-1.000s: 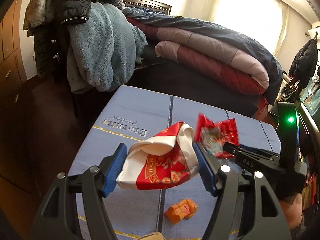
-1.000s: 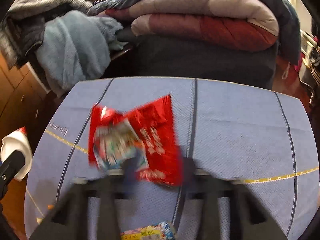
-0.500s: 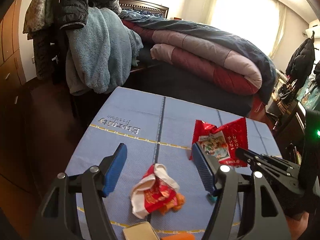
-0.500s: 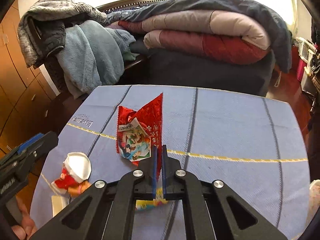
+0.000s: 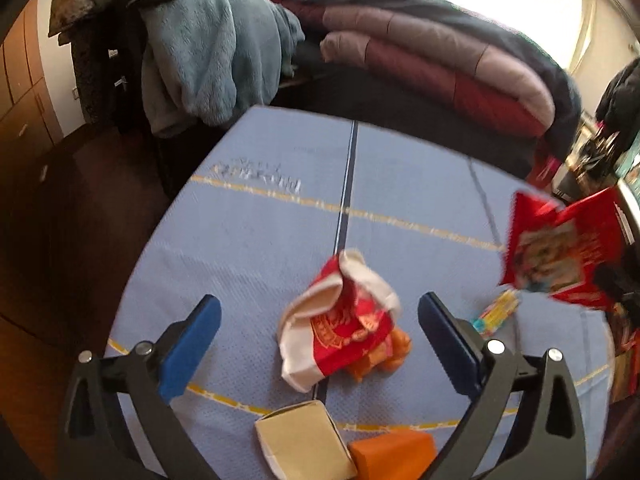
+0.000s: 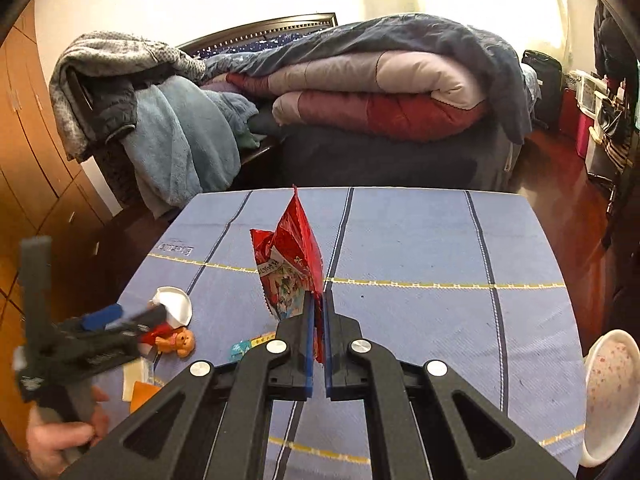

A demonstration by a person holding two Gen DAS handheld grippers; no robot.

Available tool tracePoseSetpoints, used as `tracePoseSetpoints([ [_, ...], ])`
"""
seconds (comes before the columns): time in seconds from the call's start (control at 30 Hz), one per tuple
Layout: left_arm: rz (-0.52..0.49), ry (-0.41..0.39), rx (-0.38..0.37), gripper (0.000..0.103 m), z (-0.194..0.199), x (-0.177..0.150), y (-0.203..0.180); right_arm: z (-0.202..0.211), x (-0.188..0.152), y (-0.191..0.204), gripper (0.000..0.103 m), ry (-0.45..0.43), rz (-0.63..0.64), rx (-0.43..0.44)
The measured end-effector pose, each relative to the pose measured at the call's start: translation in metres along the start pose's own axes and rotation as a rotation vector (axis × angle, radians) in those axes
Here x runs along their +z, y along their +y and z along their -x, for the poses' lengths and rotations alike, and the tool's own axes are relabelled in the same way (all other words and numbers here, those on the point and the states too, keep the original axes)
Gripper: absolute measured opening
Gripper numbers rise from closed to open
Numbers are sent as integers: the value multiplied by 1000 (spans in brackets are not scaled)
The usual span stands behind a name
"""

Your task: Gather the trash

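Observation:
My right gripper [image 6: 318, 300] is shut on a red snack packet [image 6: 290, 264] and holds it upright above the blue tablecloth [image 6: 420, 240]; the packet also shows at the right of the left wrist view [image 5: 560, 256]. My left gripper [image 5: 320, 332] is open and empty above a crumpled red-and-white wrapper [image 5: 340, 320], which lies on the cloth over an orange toy figure [image 5: 394, 352]. From the right wrist view the left gripper [image 6: 108, 320] is at the lower left, over the wrapper [image 6: 172, 304].
A beige carton [image 5: 304, 440] and an orange piece [image 5: 394, 452] lie near the front edge. A small colourful wrapper [image 6: 250, 346] lies by the toy. A white bowl [image 6: 608, 392] sits at the right. A bed with quilts [image 6: 380, 92] stands behind the table.
The left gripper let go of the red-and-white wrapper, which now lies on the orange toy. The right gripper lifted the red packet and drew back, turning it edge-on.

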State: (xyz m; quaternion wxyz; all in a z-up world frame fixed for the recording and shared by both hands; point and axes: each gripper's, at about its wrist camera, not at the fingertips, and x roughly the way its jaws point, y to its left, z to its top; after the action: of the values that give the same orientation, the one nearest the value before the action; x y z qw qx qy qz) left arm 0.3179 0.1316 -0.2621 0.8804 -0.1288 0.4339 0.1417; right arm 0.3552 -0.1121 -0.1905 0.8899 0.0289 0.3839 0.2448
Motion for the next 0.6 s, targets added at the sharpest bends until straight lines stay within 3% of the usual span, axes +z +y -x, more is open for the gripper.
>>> tracePoseSetpoints([
  [0.1, 14, -6, 7, 92, -10, -5, 0, 7, -3, -1, 4, -6, -1, 10],
  [0.13, 29, -4, -1, 76, -12, -6, 2, 9, -4, -1, 4, -7, -1, 11],
  [0.17, 47, 5, -14, 69, -13, -6, 4, 11, -4, -2, 4, -7, -2, 12],
  [0.37, 88, -73, -57, 69, 12, -3, 10, 23, -10, -9, 4, -16, -16, 15],
  [0.6, 50, -140, -72, 69, 52, 4, -8, 44, -22, -21, 4, -35, -47, 9],
])
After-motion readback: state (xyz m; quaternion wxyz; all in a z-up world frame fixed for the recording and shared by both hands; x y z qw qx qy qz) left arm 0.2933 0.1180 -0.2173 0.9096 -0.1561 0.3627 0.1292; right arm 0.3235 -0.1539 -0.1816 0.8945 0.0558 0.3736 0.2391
